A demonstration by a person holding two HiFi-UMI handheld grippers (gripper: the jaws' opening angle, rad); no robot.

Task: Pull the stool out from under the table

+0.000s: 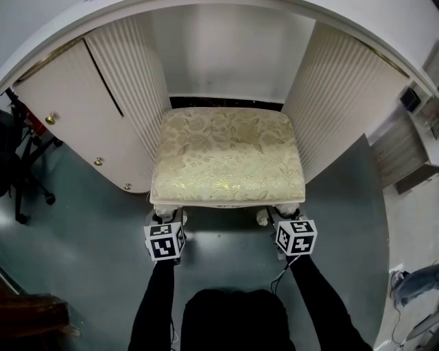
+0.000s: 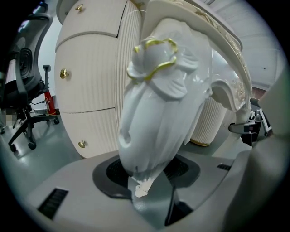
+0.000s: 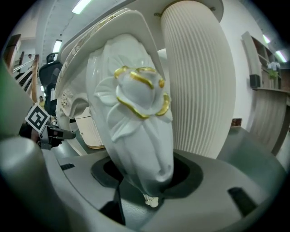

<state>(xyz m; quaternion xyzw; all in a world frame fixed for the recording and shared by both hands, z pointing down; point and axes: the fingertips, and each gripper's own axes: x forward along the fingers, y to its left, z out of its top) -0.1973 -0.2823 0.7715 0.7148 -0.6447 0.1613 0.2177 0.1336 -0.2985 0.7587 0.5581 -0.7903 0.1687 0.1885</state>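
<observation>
The stool [image 1: 228, 156], with a cream floral cushion and white carved legs, stands in the knee space of the white table [image 1: 206, 7]. My left gripper [image 1: 163, 219] is at its front left leg and my right gripper [image 1: 285, 216] at its front right leg. In the left gripper view the glossy white leg [image 2: 158, 104] with a gold-edged flower fills the gap of the left gripper [image 2: 147, 176], touching both dark pads. In the right gripper view the other leg [image 3: 136, 122] sits the same way in the right gripper [image 3: 147, 181].
Ribbed white pedestals [image 1: 130, 89] [image 1: 336, 96] flank the stool closely on both sides. A cabinet door with brass knobs [image 1: 51, 118] curves off to the left. An office chair base [image 1: 20, 185] stands on the grey floor far left, and a low shelf [image 1: 411, 151] sits at right.
</observation>
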